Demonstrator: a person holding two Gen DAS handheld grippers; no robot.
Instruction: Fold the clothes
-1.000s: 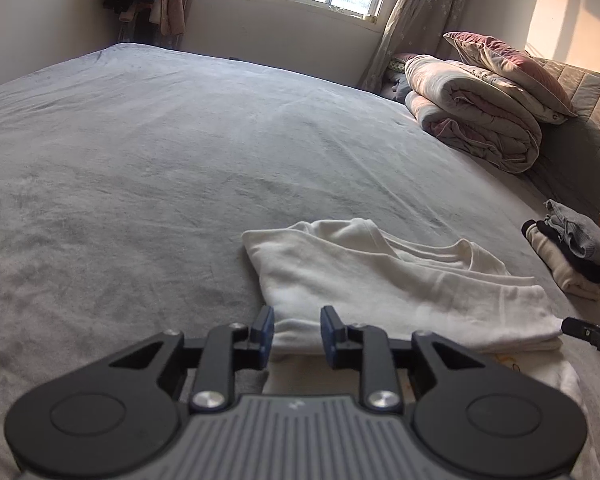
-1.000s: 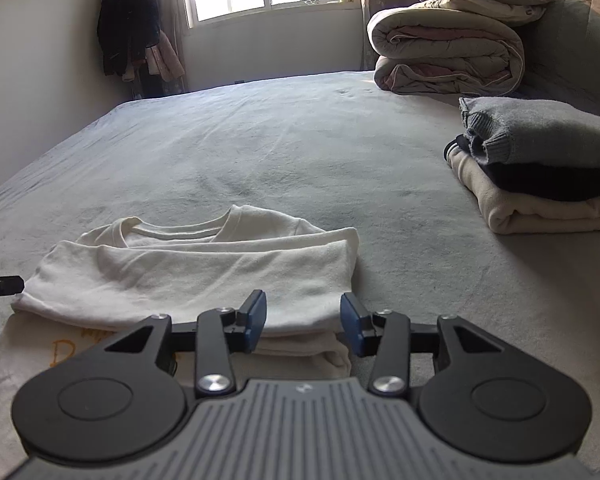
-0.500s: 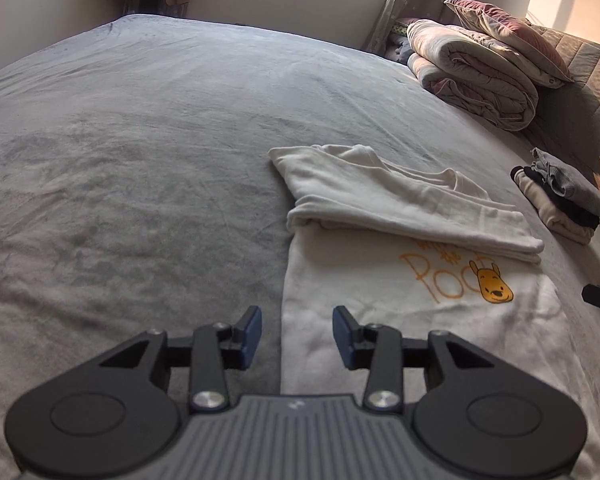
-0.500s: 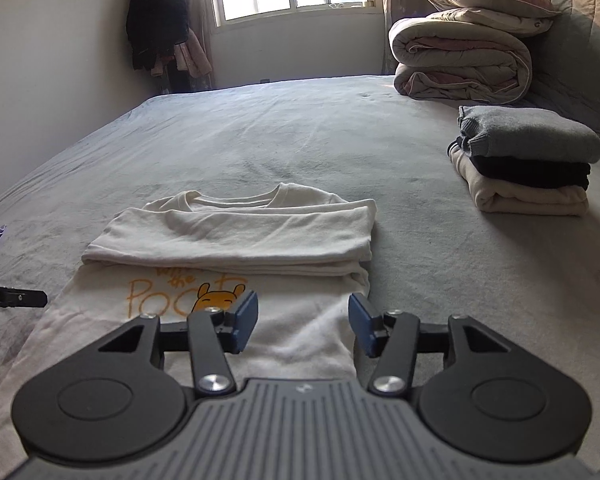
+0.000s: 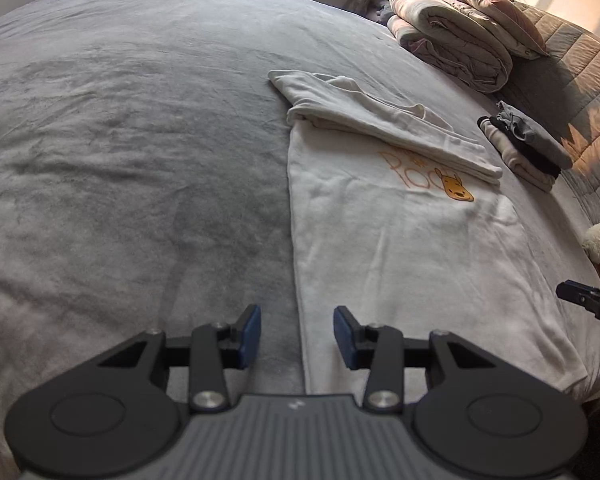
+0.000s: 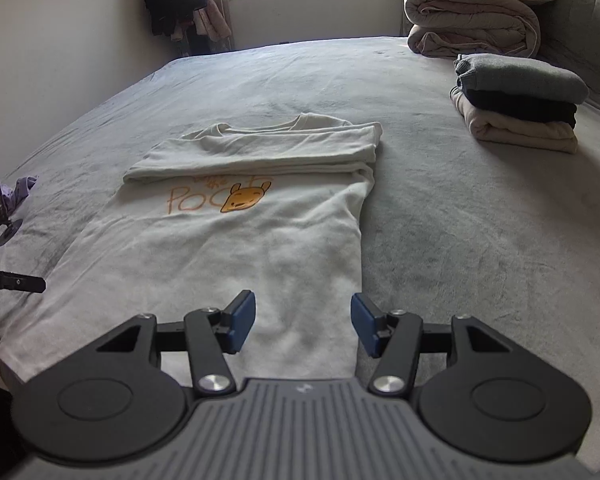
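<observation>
1. The left gripper tilts down over the near left edge of the white T-shirt. Its blue-padded jaws stand apart with nothing clamped, straddling the shirt's side edge.
2. The right gripper tilts down over the shirt's near right edge. Its jaws, just widened further, are released and grip nothing.
3. The T-shirt lies flat on the grey bed cover, its collar end folded over into a thick band, with an orange bear print and lettering just below the fold.
4. The cover is plush and matte, with soft brush marks.
5. A stack of folded clothes, grey over black over cream, sits well apart to the right, near a rolled quilt.
</observation>
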